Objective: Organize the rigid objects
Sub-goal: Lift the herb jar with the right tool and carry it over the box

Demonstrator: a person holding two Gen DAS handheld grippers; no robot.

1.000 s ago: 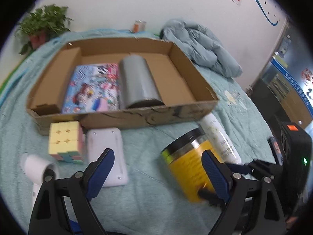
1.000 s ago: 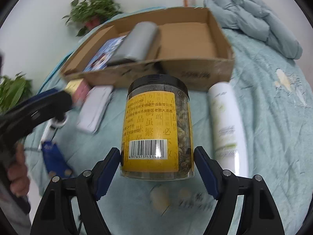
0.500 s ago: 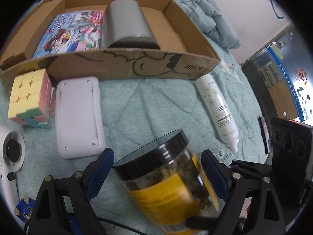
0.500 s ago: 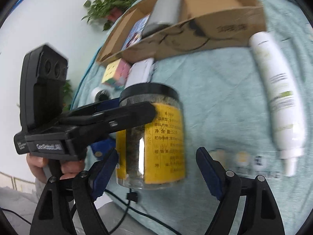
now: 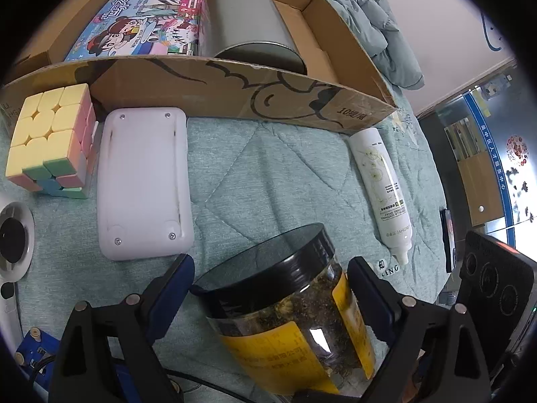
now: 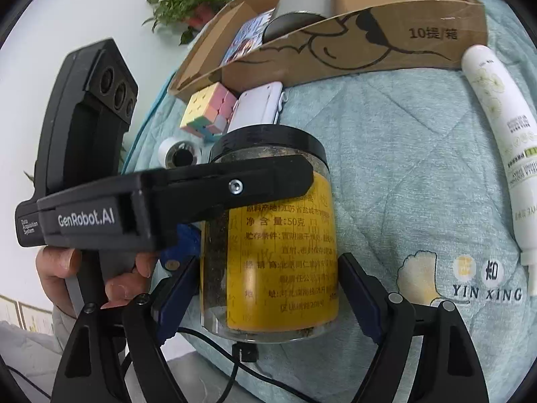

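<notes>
Closest in, the jar (image 6: 282,235) with the yellow label and black lid stands upright on the bed (image 5: 268,168), caught between both tools at once. The right hand-held gripper (image 6: 268,262) straddles its lower body. Its jaws have just been opening, with the jar between them and a clear gap at the right pad. The left hand-held gripper (image 5: 268,262), held in a hand (image 6: 67,275), reaches across the jar just under the lid, one finger on each side. From here I cannot tell whether its pads press on it. A black cable (image 6: 268,379) lies by the jar's base.

Beyond the jar is a stretch of bare quilt, with a white case (image 5: 144,184) and a pastel cube (image 5: 50,144) on its left and a white bottle (image 5: 379,184) lying on its right. The cardboard box (image 5: 235,84) walls off the far side. Inside it are a picture box (image 5: 141,23) and a grey cylinder (image 5: 245,23), with bare floor to the right of the cylinder.
</notes>
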